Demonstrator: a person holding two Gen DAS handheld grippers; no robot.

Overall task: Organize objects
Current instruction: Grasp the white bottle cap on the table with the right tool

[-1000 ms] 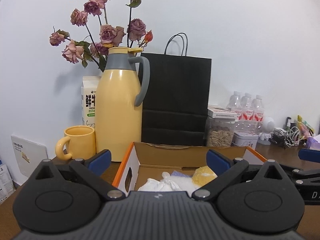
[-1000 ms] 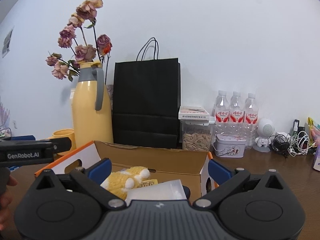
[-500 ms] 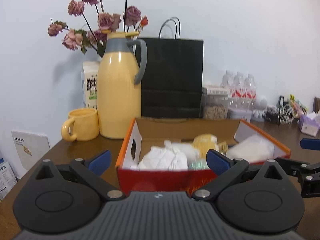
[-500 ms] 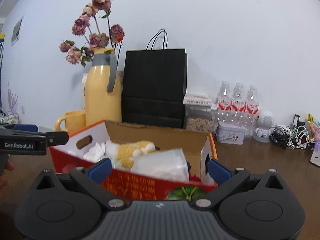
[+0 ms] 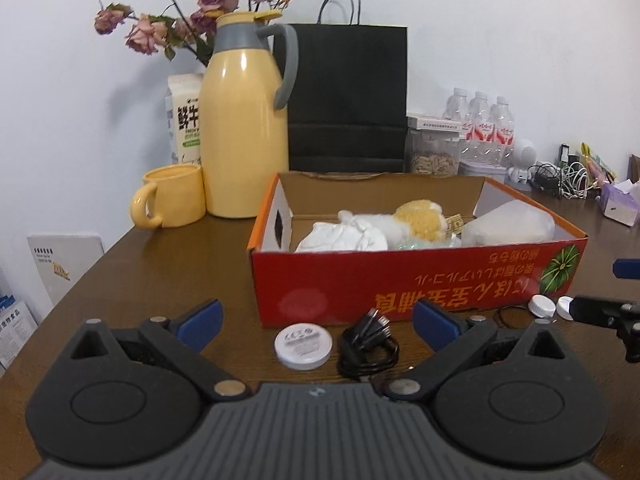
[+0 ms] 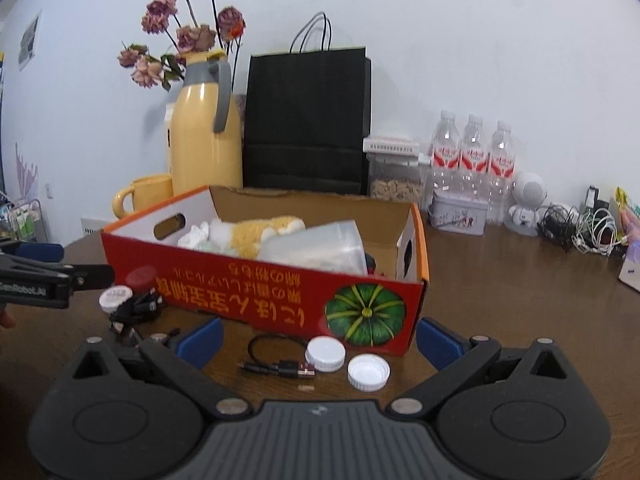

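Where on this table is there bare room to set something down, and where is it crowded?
Free: the bare wood left of the red box, in front of the yellow mug; also right of the box, before the tin. Crowded: the strip along the box front, with a white tin lid, black cable and two bottle caps; the back wall row.
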